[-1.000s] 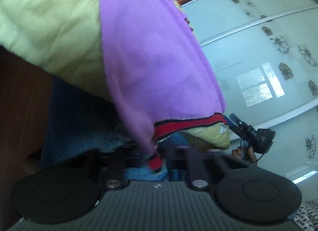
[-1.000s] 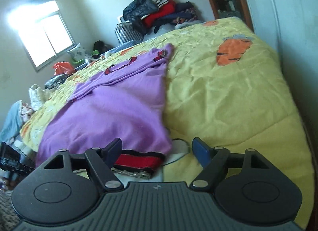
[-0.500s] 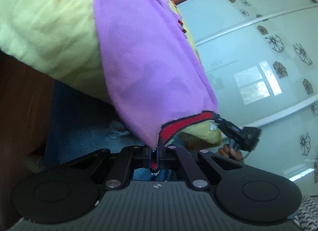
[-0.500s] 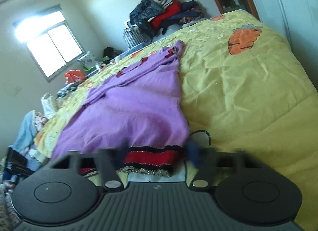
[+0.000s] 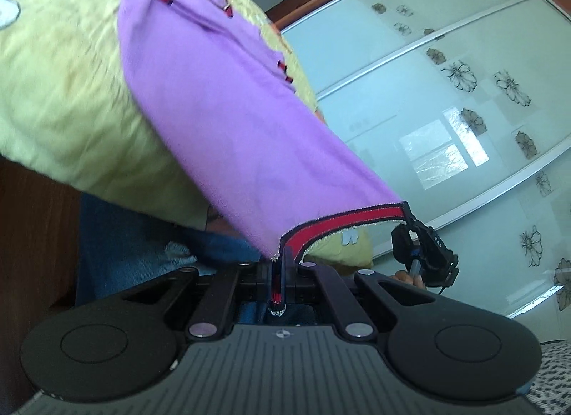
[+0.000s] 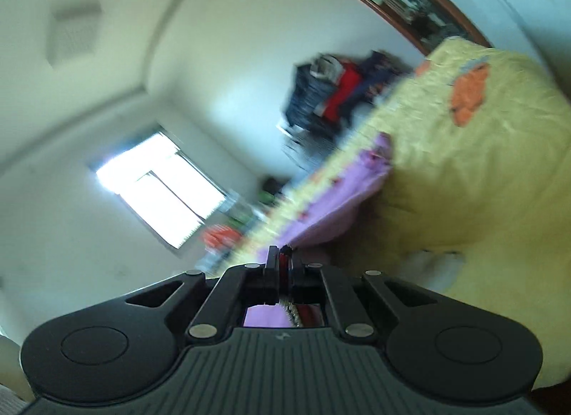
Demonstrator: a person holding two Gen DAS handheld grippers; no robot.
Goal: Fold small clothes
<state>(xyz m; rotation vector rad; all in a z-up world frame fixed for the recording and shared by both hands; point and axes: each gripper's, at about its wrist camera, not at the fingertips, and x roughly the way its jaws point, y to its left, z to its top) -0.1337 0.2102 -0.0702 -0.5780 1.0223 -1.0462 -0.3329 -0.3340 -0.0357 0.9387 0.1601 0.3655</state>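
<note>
A purple garment (image 5: 228,108) with a red and black hem band (image 5: 349,218) lies on a yellow quilt (image 5: 60,86) and hangs off the bed edge. My left gripper (image 5: 278,272) is shut on one corner of the hem. My right gripper (image 6: 283,265) is shut on the other hem corner; it also shows in the left wrist view (image 5: 424,254) holding the far end of the band. The band is stretched between them, lifted off the bed. The right wrist view is blurred, with the garment (image 6: 342,197) running away over the quilt (image 6: 481,179).
A glass sliding wardrobe door (image 5: 464,111) with flower prints stands to the right. Blue denim (image 5: 142,254) lies below the bed edge. A pile of clothes (image 6: 332,90) sits at the bed's far end, a window (image 6: 160,193) on the far wall.
Both grippers closed on the hem corners, the left first. They then lifted the hem off the bed edge, and the right wrist camera tilted up and blurred.
</note>
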